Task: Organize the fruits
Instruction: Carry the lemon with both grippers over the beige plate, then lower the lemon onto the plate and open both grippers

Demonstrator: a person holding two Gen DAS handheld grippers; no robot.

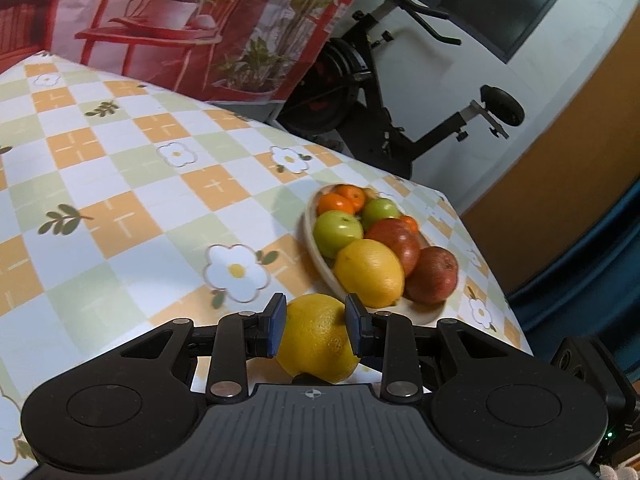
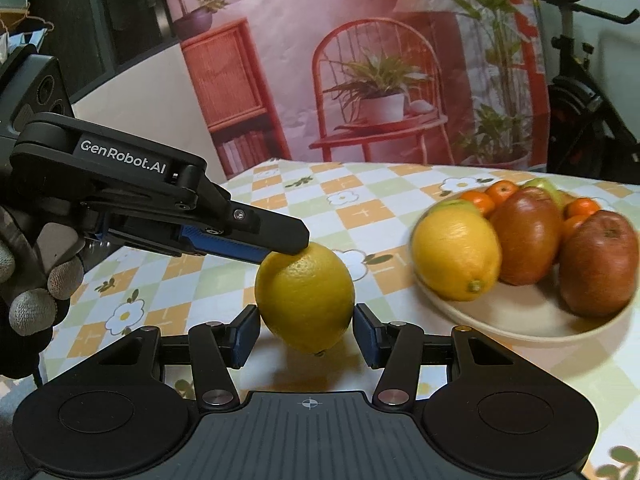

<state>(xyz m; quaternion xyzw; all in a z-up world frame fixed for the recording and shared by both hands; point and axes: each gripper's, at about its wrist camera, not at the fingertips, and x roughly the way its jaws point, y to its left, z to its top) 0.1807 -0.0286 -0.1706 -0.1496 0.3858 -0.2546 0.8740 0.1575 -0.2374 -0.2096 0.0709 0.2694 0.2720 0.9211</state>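
Observation:
One yellow lemon (image 1: 316, 336) (image 2: 304, 300) is held by both grippers just above the checked tablecloth. My left gripper (image 1: 316, 308) is shut on it, its blue pads pressing on both sides. In the right wrist view the left gripper (image 2: 280, 248) comes in from the left and grips the lemon's upper part. My right gripper (image 2: 306, 320) is shut on the lemon's lower sides. To the right stands a cream plate (image 1: 309, 228) (image 2: 500, 330) holding a second lemon (image 1: 370, 272) (image 2: 456, 256), red apples (image 2: 528, 236), green apples (image 1: 338, 232) and several mandarins (image 1: 336, 202).
A gloved hand (image 2: 36, 300) holds the left gripper's body. The table's far edge runs behind the plate, with an exercise bike (image 1: 380, 92) beyond it. A printed backdrop (image 2: 380, 60) hangs behind the table. Bare tablecloth (image 1: 120, 184) lies to the left of the plate.

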